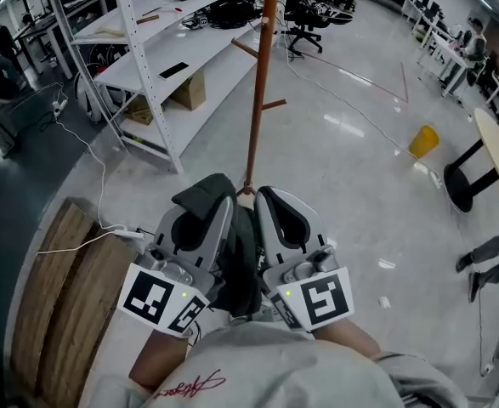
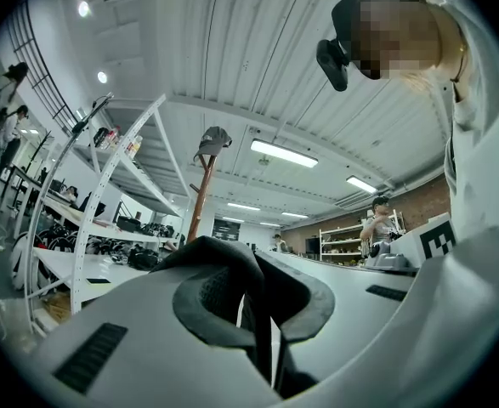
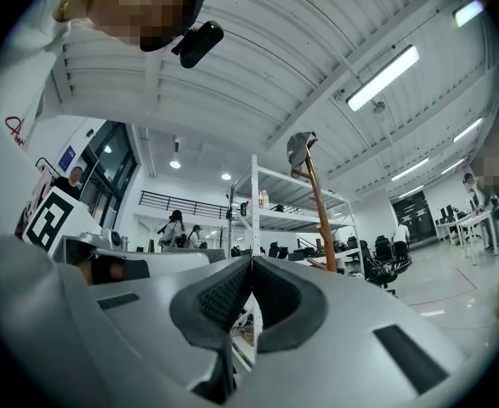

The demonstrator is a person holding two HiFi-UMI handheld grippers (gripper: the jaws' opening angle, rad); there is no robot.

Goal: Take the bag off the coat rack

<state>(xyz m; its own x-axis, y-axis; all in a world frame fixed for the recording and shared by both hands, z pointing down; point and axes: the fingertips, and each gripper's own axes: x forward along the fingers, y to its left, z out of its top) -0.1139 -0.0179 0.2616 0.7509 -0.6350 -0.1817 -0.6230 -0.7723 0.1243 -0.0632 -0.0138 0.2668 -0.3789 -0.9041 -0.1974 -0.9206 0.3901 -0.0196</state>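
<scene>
L gripper [image 2: 253, 272] all but closed, pinching dark fabric of bag [image 1: 239, 266]. Bag hangs btw both grippers, just short of coat rack [image 1: 256, 117], off its pegs. R gripper [image 3: 251, 266] pads together, nothing seen in them.
Risk: one thin pinch, so fabric cld slip and bag drop to floor [image 1: 343, 168].
Hidden: bag's lower part is behind grippers; can't tell strap vs body.

Coat rack [image 1: 253, 134] ahead of bag [image 1: 242, 266]; shelving [image 1: 130, 70] left.
</scene>
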